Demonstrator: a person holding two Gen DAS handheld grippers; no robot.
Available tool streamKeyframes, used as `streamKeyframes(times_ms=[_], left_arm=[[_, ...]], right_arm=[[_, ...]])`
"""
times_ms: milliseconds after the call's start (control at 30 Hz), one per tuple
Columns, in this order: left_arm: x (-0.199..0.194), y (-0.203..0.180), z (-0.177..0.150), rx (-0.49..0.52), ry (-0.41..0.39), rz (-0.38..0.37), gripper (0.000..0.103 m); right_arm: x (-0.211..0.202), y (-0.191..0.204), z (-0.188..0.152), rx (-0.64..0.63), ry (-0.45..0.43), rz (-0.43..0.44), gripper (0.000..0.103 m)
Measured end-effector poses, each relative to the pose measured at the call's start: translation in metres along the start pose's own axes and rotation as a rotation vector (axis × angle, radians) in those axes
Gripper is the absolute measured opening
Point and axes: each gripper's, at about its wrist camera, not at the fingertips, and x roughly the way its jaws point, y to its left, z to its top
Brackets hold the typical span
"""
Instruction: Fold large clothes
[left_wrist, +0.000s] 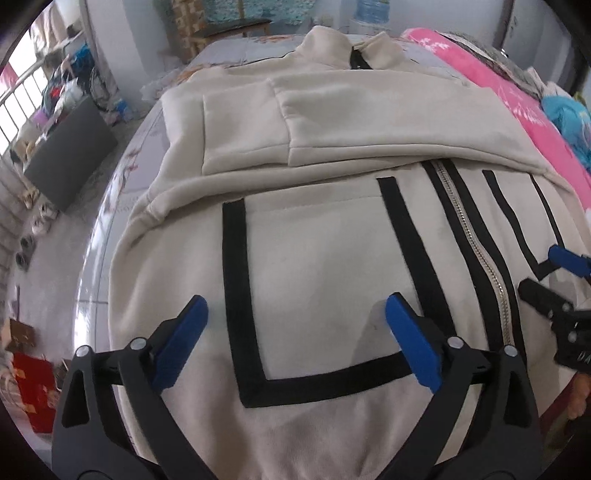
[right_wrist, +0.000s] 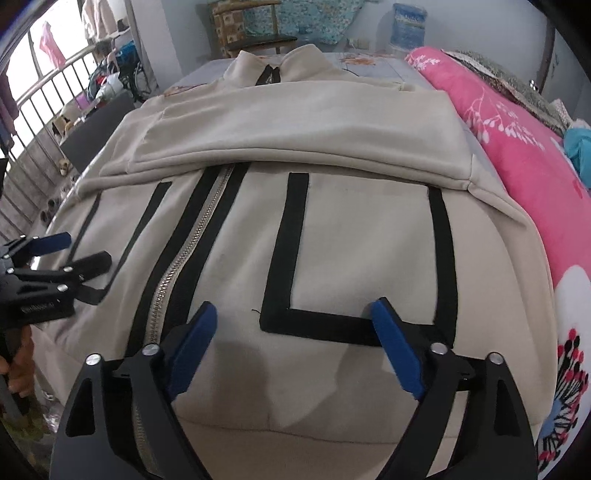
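Observation:
A cream zip jacket (left_wrist: 325, 258) with black stripes lies front up on the bed, its collar (left_wrist: 354, 48) at the far end. Both sleeves (left_wrist: 332, 122) are folded across the chest. The silver zipper (right_wrist: 184, 251) runs down the middle. My left gripper (left_wrist: 295, 301) hovers open over the lower panel left of the zipper, with only flat cloth below its blue pads. My right gripper (right_wrist: 294, 306) stands open over the panel right of the zipper, holding nothing. Each gripper shows at the edge of the other's view: the right one (left_wrist: 541, 269) and the left one (right_wrist: 83, 251).
A pink flowered blanket (right_wrist: 517, 155) lies along the right side of the bed. The bed's left edge (left_wrist: 96, 258) drops to a floor with a dark box (left_wrist: 70, 151) and shoes. A chair (left_wrist: 236, 26) stands beyond the bed. A hand (right_wrist: 18, 365) holds the left gripper.

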Motion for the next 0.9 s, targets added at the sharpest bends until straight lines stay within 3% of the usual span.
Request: streamKeyframes(times_ms=[367,900], left_arm=[[-0.0003,0.0010,-0.0013,-0.013,-0.010,0.009,0.096],[-0.0011,-0.0017,-0.0003,-0.024,-0.007,0.016,0.096]], right_arm=[[0.0059,0.0049,0.0006,-0.032,0.001,-0.026,0.097],[0.0080,0.0101,0.0009,-0.029,0.008,-0.050,0.097]])
